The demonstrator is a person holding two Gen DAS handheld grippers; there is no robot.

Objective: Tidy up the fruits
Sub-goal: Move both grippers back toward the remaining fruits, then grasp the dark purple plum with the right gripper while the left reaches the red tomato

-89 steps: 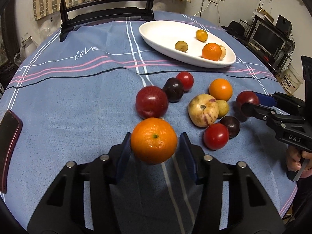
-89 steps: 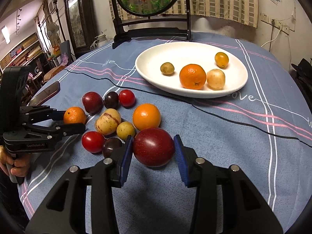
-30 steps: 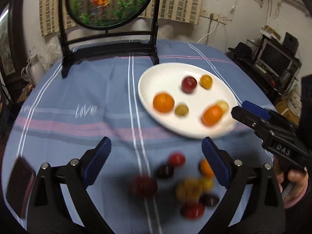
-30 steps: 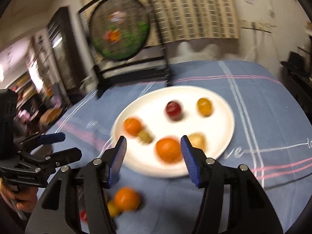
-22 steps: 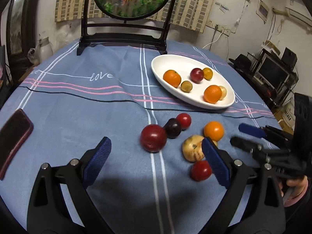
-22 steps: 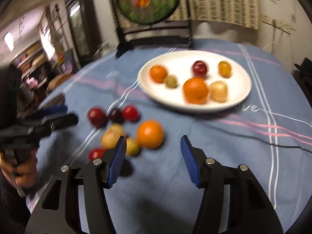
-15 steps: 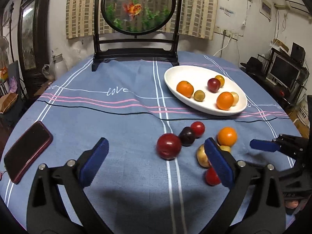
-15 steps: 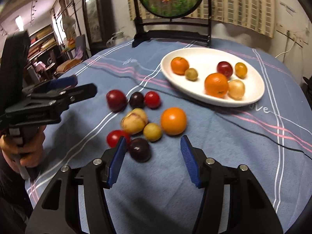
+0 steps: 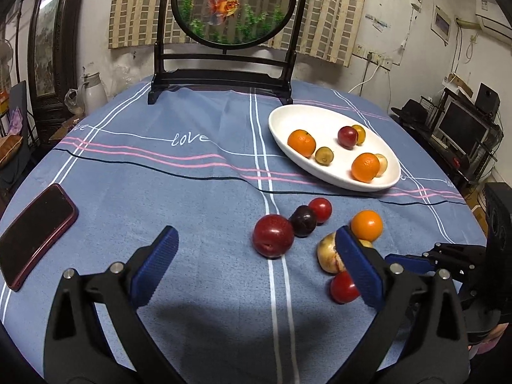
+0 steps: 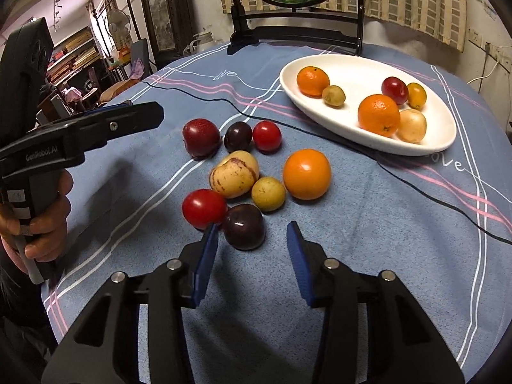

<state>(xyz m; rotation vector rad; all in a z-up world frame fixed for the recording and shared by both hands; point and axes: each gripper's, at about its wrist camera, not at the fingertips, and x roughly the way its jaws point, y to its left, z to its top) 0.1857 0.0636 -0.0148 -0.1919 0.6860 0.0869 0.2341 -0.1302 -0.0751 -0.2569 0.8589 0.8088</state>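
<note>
A white oval plate holds several fruits, among them two oranges and a red plum. Loose fruit lies on the blue tablecloth: a big red plum, a dark plum, a red tomato, a speckled yellow fruit and an orange. My left gripper is open wide and empty, low over the cloth with the big red plum just ahead. My right gripper is open and empty, its pads on either side of the near edge of the dark plum.
A phone in a red case lies at the table's left edge. A black wooden stand with a round goldfish screen stands at the far side. The table edge drops off to the right beside shelves and monitors.
The orange and the red plum I held went onto the plate. Both grippers opened, pulled back from the plate and came down low toward the loose fruit.
</note>
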